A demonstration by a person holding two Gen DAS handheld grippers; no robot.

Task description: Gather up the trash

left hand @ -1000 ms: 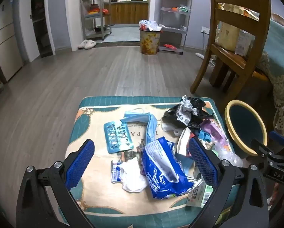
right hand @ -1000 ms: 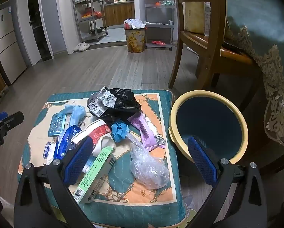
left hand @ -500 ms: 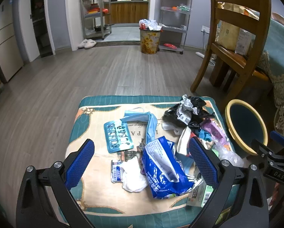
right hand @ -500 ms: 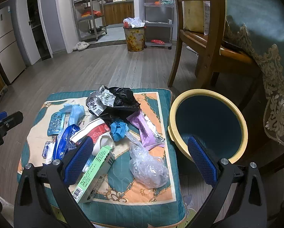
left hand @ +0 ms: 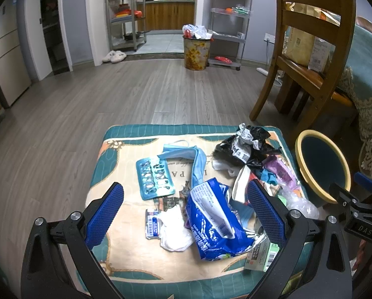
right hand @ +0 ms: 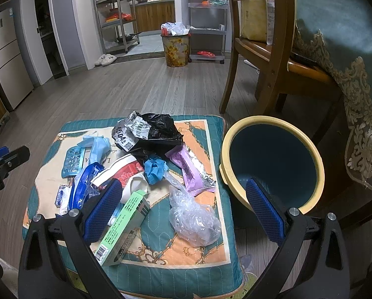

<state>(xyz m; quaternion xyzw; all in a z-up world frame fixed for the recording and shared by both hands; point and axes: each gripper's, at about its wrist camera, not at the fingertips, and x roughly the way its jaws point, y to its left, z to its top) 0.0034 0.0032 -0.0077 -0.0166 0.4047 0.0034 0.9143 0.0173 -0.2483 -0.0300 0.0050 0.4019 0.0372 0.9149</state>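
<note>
We log a patterned cushion [right hand: 205,256] strewn with trash, yellow-rimmed bin [right hand: 238,129] just beside it, black bag [right hand: 158,132], blue wrapper [left hand: 210,219], green box [right hand: 123,226], our left claw [left hand: 186,214] and right claw [right hand: 183,209] both wide open, empty.

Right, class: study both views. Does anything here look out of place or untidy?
Yes. Litter is heaped on the patterned cushion: a torn blue wrapper, a crumpled black bag, a used face mask and a green box overhanging the near edge. The yellow-rimmed bin beside it looks empty.
</note>
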